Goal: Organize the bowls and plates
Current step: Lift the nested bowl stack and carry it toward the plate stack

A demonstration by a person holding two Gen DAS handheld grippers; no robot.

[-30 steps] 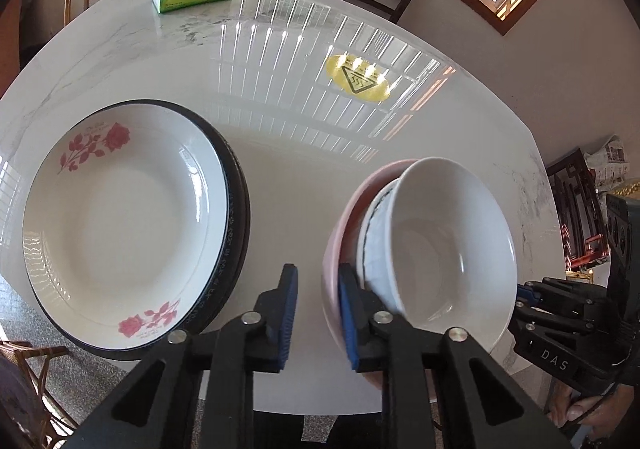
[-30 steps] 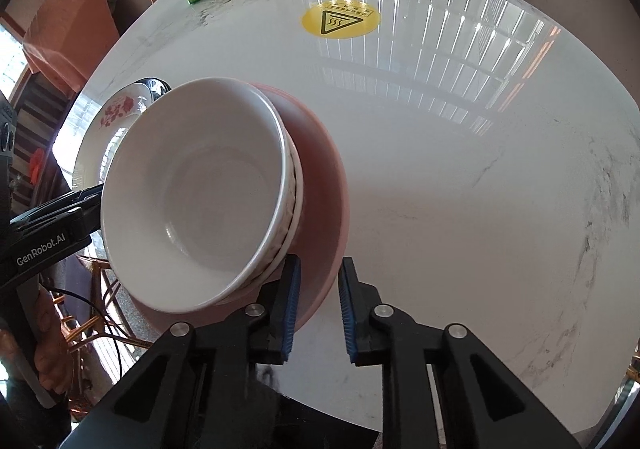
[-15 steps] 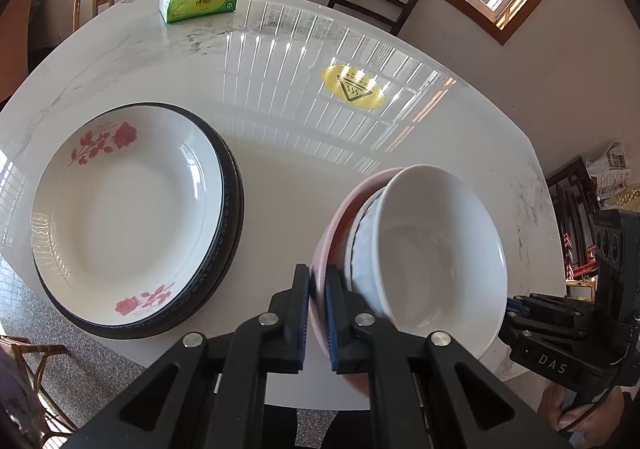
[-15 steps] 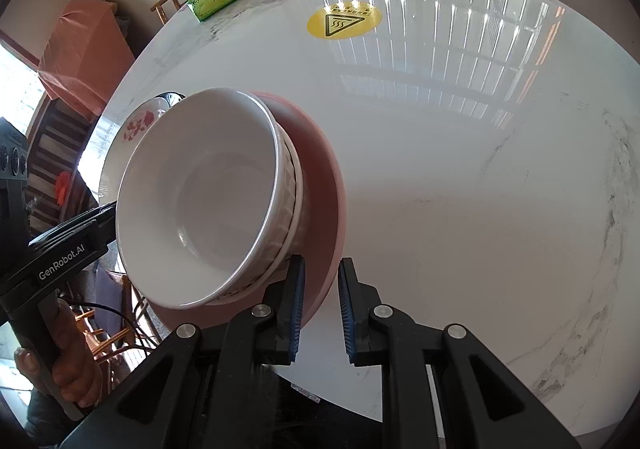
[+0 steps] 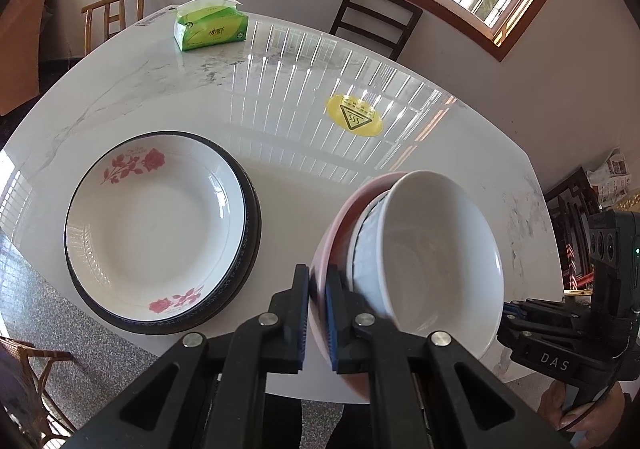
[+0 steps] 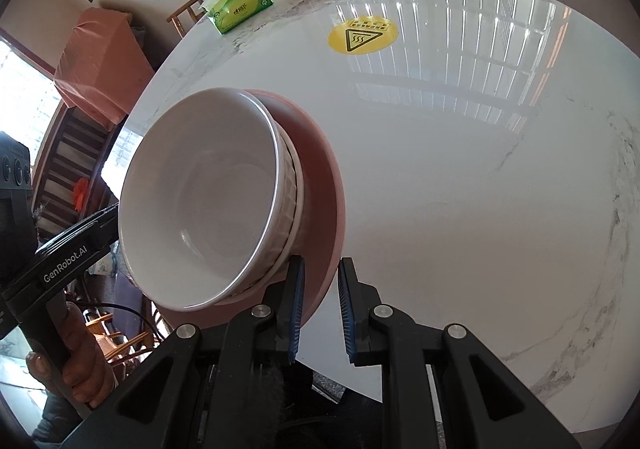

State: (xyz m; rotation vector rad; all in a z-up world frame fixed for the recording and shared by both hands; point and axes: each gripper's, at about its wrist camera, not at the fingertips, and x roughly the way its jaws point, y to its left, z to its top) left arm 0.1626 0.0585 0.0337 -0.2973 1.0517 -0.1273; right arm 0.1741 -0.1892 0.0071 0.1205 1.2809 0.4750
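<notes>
Your left claw (image 5: pixel 317 281) is now pressed together on the near rim of the pink bowl (image 5: pixel 333 233). A second ago its pads stood spread beside that rim, with nothing between them. Your right claw (image 6: pixel 320 269) pinches the same bowl on the opposite side, as it did before. Its inner pad sits against the inside of the rim, though the outer pad's contact is hard to see.

The pink bowl carries two more nested inside it: a ribbed white bowl (image 5: pixel 366 249), and a smooth white bowl (image 5: pixel 432 249) on top. The stack tilts with its open side turned away from the rose plate (image 5: pixel 156 221) and looks to be off the surface (image 5: pixel 280 121). It hangs just beside that plate, on the side nearer the yellow sticker (image 5: pixel 354 120).

The rose plate hasn't moved. It lies flat on a dark-rimmed plate (image 5: pixel 252 209), and both have shrunk in the left view since a second ago, which suggests your left hand has risen.

The bowls appear nested and gripped from two sides, and the plates are already stacked. What's left is probably carrying the bowl stack to its spot and setting it down level. Watch that tilt, since nothing but their fit holds the white bowls in place. The tissue pack (image 5: pixel 211 27), well beyond the rose plate, isn't in your way.
</notes>
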